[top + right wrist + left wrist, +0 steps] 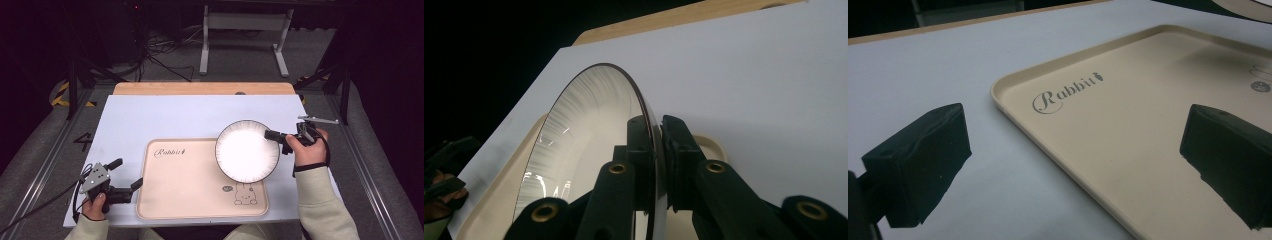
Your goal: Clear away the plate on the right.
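A round white plate (246, 150) with a dark ribbed rim hangs over the right end of a beige tray (185, 190) printed "Rabbit". My right gripper (278, 139) is shut on the plate's right rim; in the right gripper view its two jaws pinch the thin edge of the plate (589, 135) between them. My left gripper (127, 174) rests low at the table's front left, open, with one jaw over the tray's left edge. In the left gripper view the tray (1128, 135) lies between the wide-apart jaws with nothing held.
A light blue mat (165, 117) covers the table, with a wooden strip (200, 88) along the far edge. A rabbit drawing (243, 192) marks the tray's front right corner. Dark floor, cables and a white frame (245, 30) lie beyond the table.
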The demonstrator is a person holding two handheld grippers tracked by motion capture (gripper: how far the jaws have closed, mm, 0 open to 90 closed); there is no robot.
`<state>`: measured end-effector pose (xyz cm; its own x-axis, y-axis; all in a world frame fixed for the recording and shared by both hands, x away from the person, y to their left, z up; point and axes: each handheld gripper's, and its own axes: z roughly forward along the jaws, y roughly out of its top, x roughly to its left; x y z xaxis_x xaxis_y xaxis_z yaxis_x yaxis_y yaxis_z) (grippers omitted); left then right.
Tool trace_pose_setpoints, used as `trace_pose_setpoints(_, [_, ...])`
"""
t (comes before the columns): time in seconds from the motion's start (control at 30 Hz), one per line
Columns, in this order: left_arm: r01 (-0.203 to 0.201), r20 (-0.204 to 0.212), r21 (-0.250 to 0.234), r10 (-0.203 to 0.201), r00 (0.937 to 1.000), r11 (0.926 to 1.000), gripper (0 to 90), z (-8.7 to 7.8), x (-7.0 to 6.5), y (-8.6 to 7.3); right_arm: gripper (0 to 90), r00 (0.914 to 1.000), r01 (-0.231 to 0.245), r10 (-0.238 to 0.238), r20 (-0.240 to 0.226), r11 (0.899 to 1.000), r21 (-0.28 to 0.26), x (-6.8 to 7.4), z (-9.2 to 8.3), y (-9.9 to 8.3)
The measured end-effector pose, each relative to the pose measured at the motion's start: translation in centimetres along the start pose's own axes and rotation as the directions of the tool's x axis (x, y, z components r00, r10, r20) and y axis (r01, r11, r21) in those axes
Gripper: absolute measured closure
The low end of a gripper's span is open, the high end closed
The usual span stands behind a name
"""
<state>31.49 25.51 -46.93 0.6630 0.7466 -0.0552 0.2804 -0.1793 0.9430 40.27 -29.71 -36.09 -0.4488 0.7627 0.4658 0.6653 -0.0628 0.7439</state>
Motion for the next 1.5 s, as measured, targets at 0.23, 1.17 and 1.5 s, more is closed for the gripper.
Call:
trace_pose_setpoints(0.23, [0.0,0.001,-0.002,0.0,1.0,1.0,0.3,0.0,0.0,0.0,83.9,0.9991,0.026,-0.025,-0.033,0.999,0.024,1.5,1.8,0.1])
trace_pose_setpoints(1.17, [0.0,0.005,0.001,0.0,1.0,1.0,0.3,0.0,0.0,0.0,83.7,0.9864,0.067,-0.045,-0.158,0.988,0.137,5.9,8.2,-0.6])
trace_pose_setpoints(1.5, [-0.002,0.007,0.002,0.002,1.0,1.0,0.3,0.0,0.0,0.0,83.7,0.9835,0.077,-0.046,-0.175,0.981,0.178,6.5,9.8,-1.3])
